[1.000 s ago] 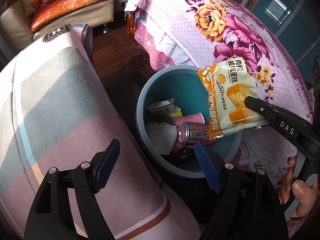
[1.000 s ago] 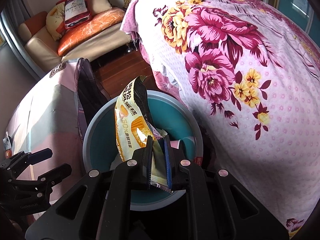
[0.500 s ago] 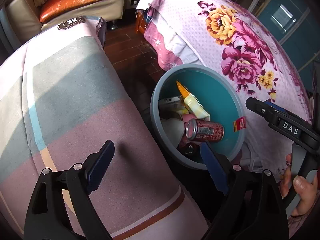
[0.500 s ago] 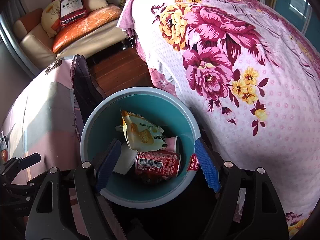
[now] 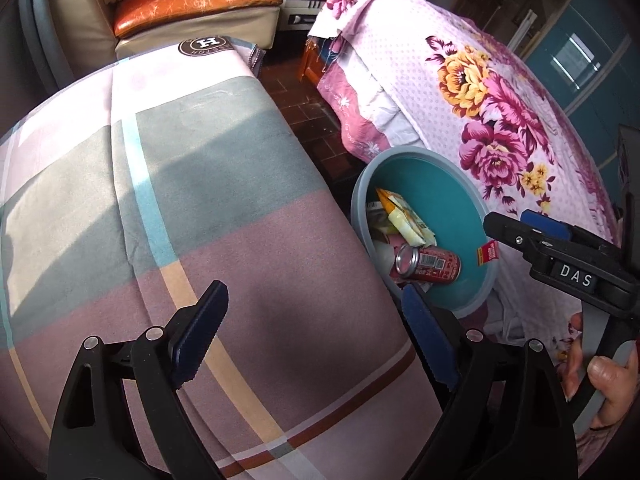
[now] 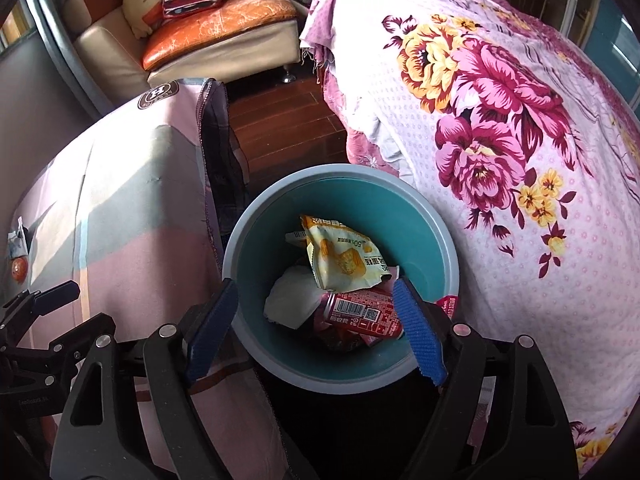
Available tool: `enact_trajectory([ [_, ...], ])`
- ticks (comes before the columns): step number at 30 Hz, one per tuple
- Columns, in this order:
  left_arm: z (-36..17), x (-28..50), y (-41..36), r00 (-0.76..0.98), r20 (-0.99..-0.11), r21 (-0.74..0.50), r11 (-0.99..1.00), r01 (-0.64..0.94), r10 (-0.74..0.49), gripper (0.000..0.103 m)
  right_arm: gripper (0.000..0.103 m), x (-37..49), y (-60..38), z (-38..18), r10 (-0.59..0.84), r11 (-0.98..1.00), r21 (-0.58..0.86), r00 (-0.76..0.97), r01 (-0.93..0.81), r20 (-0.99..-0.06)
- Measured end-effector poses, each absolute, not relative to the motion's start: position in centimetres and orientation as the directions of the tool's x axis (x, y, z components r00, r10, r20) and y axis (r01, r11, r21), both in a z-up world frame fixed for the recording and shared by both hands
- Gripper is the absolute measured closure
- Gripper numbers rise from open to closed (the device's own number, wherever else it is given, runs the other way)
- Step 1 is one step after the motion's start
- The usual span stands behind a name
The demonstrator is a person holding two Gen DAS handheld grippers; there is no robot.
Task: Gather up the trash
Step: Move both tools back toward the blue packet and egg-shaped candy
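A teal bin with a grey rim (image 6: 256,220) stands on the floor between the table and the bed; it also shows in the left wrist view (image 5: 486,292). Inside lie a yellow snack wrapper (image 6: 344,260), a red can (image 6: 364,314) and white paper (image 6: 290,300). The wrapper (image 5: 402,218) and can (image 5: 430,264) show in the left wrist view too. My right gripper (image 6: 316,326) is open and empty above the bin's near rim. My left gripper (image 5: 316,334) is open and empty over the tablecloth's edge.
A table with a pink, grey and blue checked cloth (image 5: 160,208) stands left of the bin. A bed with a floral cover (image 6: 520,128) stands to the right. A sofa with an orange cushion (image 6: 216,20) is at the back. Small items (image 6: 18,256) lie on the table's left.
My right gripper opened and dropped the yellow wrapper into the bin, then drew back a little. My left gripper moved left over the table.
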State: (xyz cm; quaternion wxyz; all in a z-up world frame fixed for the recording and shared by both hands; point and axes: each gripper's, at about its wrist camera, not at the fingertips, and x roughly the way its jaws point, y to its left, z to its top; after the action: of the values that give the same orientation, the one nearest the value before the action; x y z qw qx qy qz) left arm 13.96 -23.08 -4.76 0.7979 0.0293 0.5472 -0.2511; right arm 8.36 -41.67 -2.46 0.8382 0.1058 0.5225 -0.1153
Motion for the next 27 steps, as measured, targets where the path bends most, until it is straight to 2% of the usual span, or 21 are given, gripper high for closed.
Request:
enact_trajectory([
  [7, -4.3, 14.7, -14.9, 0.311, -0.882, -0.265, 0.918, 0.296, -0.354, 0.014, 0.025, 11.3, -34.3, -1.6, -0.018, 0.985, 0.056, 0.414, 0.164, -0.910],
  [15, -3.8, 15.2, -3.2, 0.386, -0.875, -0.262, 0.957, 0.128, -0.291, 0.014, 0.025, 14.9, -23.0, -0.4, 0.052, 0.997, 0.025, 0.390, -0.074, -0.919],
  [27, -4.4, 15.2, 13.5, 0.439, -0.883, -0.210, 0.977, -0.047, -0.168, 0.014, 0.025, 19.9, -5.9, 0.2, 0.191, 0.893, 0.027, 0.325, -0.448, -0.926],
])
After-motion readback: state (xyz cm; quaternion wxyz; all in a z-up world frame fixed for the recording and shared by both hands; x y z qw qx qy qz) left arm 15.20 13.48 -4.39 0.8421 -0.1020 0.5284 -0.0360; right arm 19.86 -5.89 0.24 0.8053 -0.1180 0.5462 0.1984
